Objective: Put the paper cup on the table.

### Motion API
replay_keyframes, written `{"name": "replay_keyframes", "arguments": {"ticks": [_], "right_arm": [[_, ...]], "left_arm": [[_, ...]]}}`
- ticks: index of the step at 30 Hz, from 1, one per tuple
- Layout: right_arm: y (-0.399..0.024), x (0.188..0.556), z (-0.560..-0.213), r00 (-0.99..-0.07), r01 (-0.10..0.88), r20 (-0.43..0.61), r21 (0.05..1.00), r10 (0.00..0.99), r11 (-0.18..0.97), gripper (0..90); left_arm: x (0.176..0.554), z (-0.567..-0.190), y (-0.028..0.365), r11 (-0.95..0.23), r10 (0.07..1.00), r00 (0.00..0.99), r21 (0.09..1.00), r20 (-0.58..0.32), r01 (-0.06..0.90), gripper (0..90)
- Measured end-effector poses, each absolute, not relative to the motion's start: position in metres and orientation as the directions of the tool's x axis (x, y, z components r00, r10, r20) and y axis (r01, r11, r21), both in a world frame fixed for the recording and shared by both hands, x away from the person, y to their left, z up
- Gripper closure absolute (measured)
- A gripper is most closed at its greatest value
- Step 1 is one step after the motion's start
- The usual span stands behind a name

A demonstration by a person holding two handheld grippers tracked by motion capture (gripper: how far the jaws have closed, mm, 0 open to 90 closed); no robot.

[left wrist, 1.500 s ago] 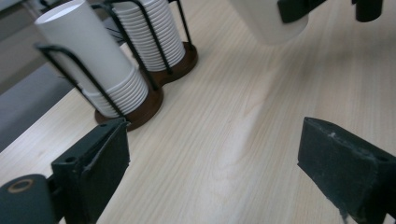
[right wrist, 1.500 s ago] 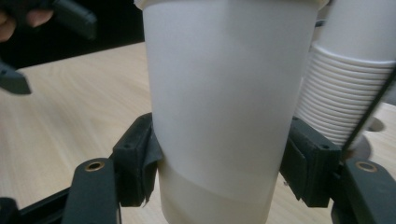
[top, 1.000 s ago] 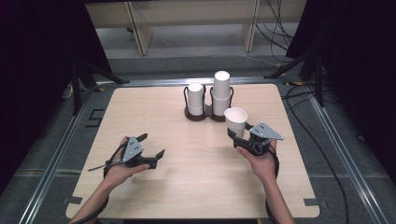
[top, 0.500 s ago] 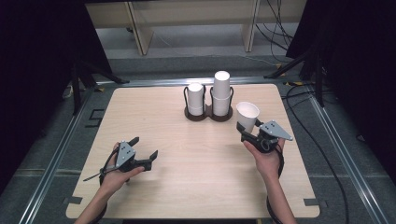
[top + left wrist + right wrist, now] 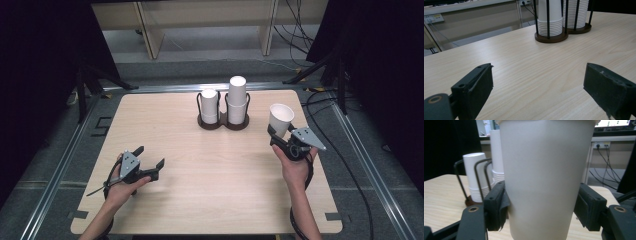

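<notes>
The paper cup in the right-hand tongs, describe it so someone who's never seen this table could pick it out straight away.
Start at the light wooden table and find the dark two-slot cup holder near its far edge, with its two stacks of upside-down white cups. To the right of it, a hand holds the right tongs above the table, shut on a single white paper cup. It alone is mouth-up and outside the holder.

Wooden table (image 5: 200, 165), cables (image 5: 300, 20) behind
</notes>
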State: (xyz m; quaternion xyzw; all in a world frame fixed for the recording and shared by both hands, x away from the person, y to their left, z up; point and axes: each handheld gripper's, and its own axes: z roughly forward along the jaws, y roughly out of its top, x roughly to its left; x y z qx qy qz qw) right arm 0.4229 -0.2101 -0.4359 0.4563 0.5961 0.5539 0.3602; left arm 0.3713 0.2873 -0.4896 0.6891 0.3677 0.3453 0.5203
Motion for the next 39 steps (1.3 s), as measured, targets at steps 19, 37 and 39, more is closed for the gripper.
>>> {"name": "replay_keyframes", "arguments": {"ticks": [19, 37, 39], "right_arm": [[-0.231, 0.475, -0.443, -0.212, 0.22, 0.048, 0.975, 0.976, 0.0, 34.7], [-0.241, 0.529, -0.465, -0.159, 0.39, 0.027, 0.92, 0.987, 0.038, 35.0], [-0.239, 0.533, -0.468, -0.137, 0.4, 0.037, 0.916, 0.99, 0.021, 35.1]], "left_arm": [[0.371, -0.493, 0.284, -0.201, 0.862, 0.499, 0.962, 0.085, 0.185, 8.7], [0.371, -0.494, 0.282, -0.208, 0.854, 0.512, 0.962, 0.091, 0.176, 9.0], [0.372, -0.495, 0.281, -0.203, 0.854, 0.512, 0.965, 0.092, 0.165, 9.0]]}}
